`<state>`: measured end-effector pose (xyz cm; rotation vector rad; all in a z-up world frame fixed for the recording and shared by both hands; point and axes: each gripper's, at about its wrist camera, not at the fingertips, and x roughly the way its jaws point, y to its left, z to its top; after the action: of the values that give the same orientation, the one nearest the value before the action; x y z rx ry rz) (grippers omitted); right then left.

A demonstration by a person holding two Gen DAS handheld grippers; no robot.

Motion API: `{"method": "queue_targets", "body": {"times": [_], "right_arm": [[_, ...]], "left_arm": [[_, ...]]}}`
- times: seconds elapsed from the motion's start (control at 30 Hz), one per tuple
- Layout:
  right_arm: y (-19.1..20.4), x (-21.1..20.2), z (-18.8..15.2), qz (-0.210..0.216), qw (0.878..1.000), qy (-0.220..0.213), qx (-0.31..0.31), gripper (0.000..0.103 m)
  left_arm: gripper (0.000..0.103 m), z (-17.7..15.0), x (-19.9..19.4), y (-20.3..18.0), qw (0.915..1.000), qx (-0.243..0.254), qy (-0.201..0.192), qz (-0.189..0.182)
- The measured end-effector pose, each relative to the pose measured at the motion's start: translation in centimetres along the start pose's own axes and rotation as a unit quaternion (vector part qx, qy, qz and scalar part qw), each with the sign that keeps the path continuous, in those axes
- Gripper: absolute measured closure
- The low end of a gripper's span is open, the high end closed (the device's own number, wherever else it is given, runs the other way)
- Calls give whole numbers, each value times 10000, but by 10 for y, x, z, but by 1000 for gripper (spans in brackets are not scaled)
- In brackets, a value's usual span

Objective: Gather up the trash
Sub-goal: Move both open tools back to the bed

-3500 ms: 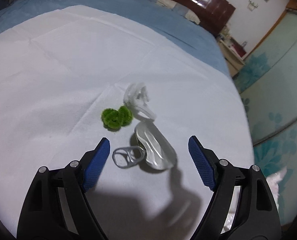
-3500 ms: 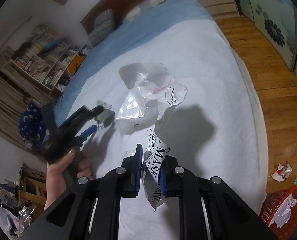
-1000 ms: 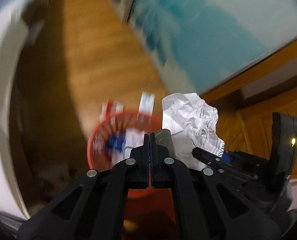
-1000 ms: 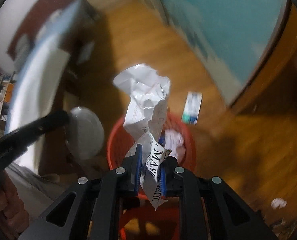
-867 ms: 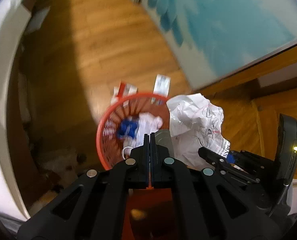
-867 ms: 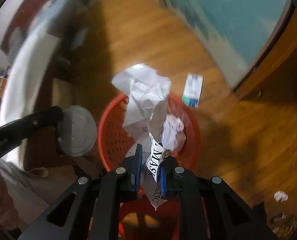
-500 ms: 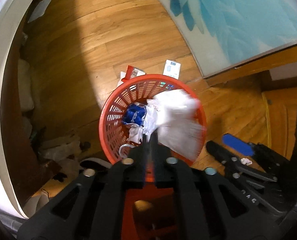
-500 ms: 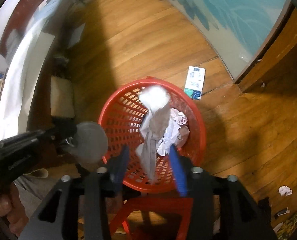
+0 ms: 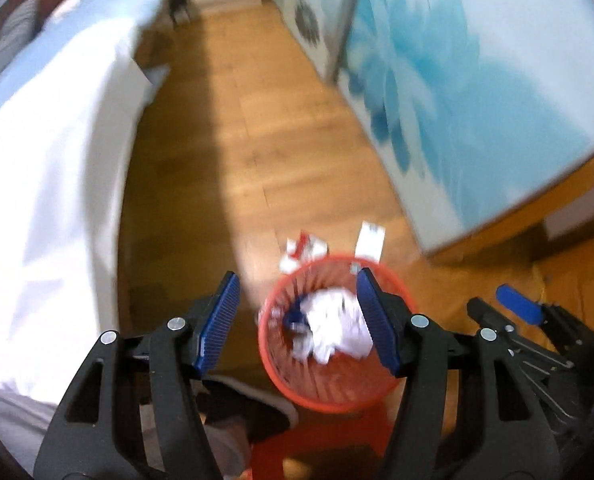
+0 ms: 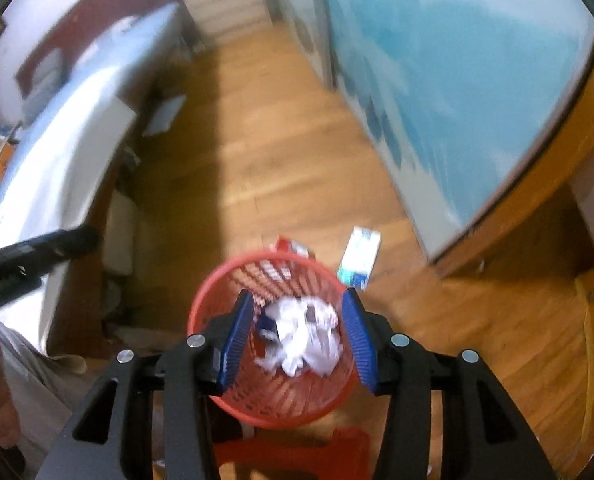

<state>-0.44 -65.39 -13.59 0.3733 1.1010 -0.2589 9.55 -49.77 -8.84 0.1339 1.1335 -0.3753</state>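
A red mesh trash basket [image 9: 329, 394] [image 10: 217, 292] stands on the wooden floor below both grippers. Crumpled white plastic wrappers [image 9: 337, 328] [image 10: 305, 336] lie inside it with something blue. My left gripper [image 9: 297, 320] is open and empty above the basket's left rim. My right gripper [image 10: 297, 338] is open and empty right over the basket. The right gripper [image 9: 525, 320] also shows at the right edge of the left wrist view.
The bed with its white sheet [image 9: 45, 208] [image 10: 57, 148] lies to the left. A small carton [image 10: 359, 260] and a red-white pack [image 9: 303, 246] lie on the floor beyond the basket. A blue flowered wardrobe door [image 9: 477, 92] stands to the right. A red stool [image 10: 297, 456] is under the basket.
Both grippers have opened and dropped their trash into the basket: the right let go of the plastic wrapper, the left of its piece. Both views now tilt up toward the room.
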Motion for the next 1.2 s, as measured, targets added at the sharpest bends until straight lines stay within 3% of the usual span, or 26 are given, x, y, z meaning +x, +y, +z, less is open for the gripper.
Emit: {"method": "queue_targets", "body": {"times": [0.23,0.5,0.7,0.87,0.97,1.07,1.2], "right_arm": [[53,-37,23,363,9984,-288,-336,55],[170,-62,34,941,9893,-539,-977,55],[277,-73,27,1415,9757,-590,-1565,55],[351,-86,9,1713,9623,-657,-2006,55],[389,-94,-4,1671,9535,-791,-2382,55],[419,-102,-13,1518,9479,-906,-2649,55],[442,-101,-20,1301,9467,-840,-2824,55]], "left_arm": [[42,1,-80,58,9950,-392,-916,-49],[42,-20,-134,167,9822,-1083,-1517,217],[41,-58,-149,268,9652,-1748,-1895,441],[41,-95,-143,333,9478,-2331,-2136,422],[41,-110,-137,356,9407,-2530,-2229,367],[41,-118,-132,373,9416,-2506,-2201,461],[41,-121,-135,397,9305,-2787,-2369,169]]}}
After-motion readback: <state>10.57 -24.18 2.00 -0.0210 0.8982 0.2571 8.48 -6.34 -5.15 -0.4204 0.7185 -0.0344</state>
